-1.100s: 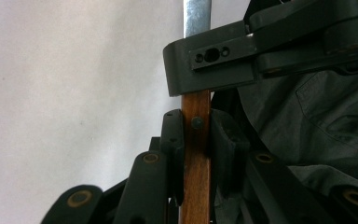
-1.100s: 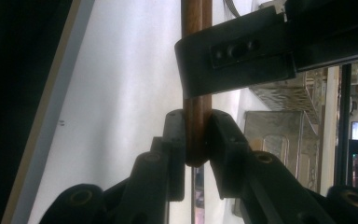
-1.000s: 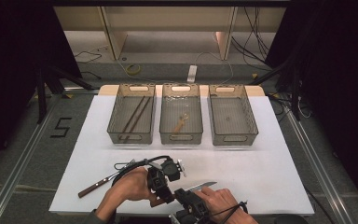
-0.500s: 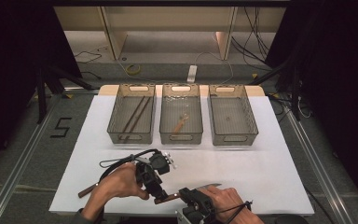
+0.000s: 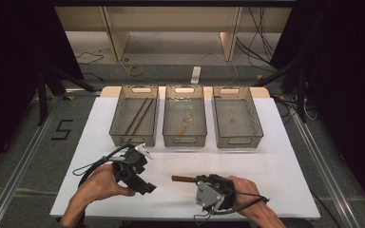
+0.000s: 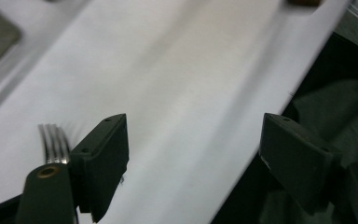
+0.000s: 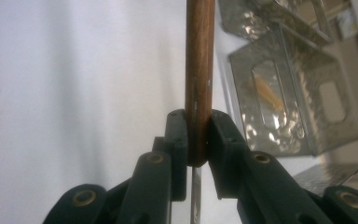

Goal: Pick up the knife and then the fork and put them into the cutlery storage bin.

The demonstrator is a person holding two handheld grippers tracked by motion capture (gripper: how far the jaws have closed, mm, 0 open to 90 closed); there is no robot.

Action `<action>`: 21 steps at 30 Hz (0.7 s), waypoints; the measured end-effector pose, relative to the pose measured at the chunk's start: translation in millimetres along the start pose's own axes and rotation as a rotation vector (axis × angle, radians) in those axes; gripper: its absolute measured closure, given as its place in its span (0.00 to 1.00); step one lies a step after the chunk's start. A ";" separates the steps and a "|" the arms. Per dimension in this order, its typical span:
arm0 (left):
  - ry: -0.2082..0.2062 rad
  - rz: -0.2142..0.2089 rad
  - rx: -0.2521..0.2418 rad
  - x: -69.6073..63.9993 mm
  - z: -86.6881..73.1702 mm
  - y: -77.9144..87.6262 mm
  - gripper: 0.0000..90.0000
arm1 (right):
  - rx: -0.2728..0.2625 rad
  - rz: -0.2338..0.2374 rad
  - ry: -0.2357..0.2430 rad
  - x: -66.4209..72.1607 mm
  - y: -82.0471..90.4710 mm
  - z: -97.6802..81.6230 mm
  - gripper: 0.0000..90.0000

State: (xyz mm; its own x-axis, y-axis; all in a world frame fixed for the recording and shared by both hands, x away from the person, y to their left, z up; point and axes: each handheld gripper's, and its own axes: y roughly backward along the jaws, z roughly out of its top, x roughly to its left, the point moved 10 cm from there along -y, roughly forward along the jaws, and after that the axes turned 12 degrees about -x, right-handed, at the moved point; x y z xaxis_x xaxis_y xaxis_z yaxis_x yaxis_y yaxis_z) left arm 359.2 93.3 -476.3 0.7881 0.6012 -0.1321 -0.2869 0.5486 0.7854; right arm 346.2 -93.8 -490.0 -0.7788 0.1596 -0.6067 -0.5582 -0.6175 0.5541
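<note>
On the white tabletop (image 5: 275, 161), near edge | we see the right gripper (image 7: 197, 140) clamped on a wooden-handled knife (image 7: 199, 70), held level | left gripper (image 6: 193, 154) jaws just opened, nothing between | fork (image 6: 53, 144) beside its jaw

The knife handle (image 7: 199, 70) clamped in the right gripper (image 7: 198, 135) is brown wood with a smooth, slightly satin finish. That gripper's pads are matt black plastic with small brass-coloured rivets. The fork (image 6: 53, 144) beside the left gripper (image 6: 196, 163) is bright polished metal. The table cover (image 5: 266, 161) looks like smooth matt white sheet. On it, the three bins (image 5: 188, 140) are shiny perforated metal, and the chopsticks (image 5: 138, 116) in the bin left of the middle one look like dark wood.
</note>
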 end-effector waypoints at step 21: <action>0.153 0.165 -0.189 52.5 -29.0 -5.1 0.18 | -0.114 -0.060 -0.744 -155.6 15.9 -30.8 0.88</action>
State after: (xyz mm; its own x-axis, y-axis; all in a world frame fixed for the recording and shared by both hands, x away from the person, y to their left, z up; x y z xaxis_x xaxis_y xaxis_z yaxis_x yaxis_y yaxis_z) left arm 386.2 139.0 -504.8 0.6352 0.7641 -0.1131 -0.5121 0.5262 0.6789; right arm 467.3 -152.2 -404.4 -0.7582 0.6487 -0.0667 -0.6043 -0.6605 0.4457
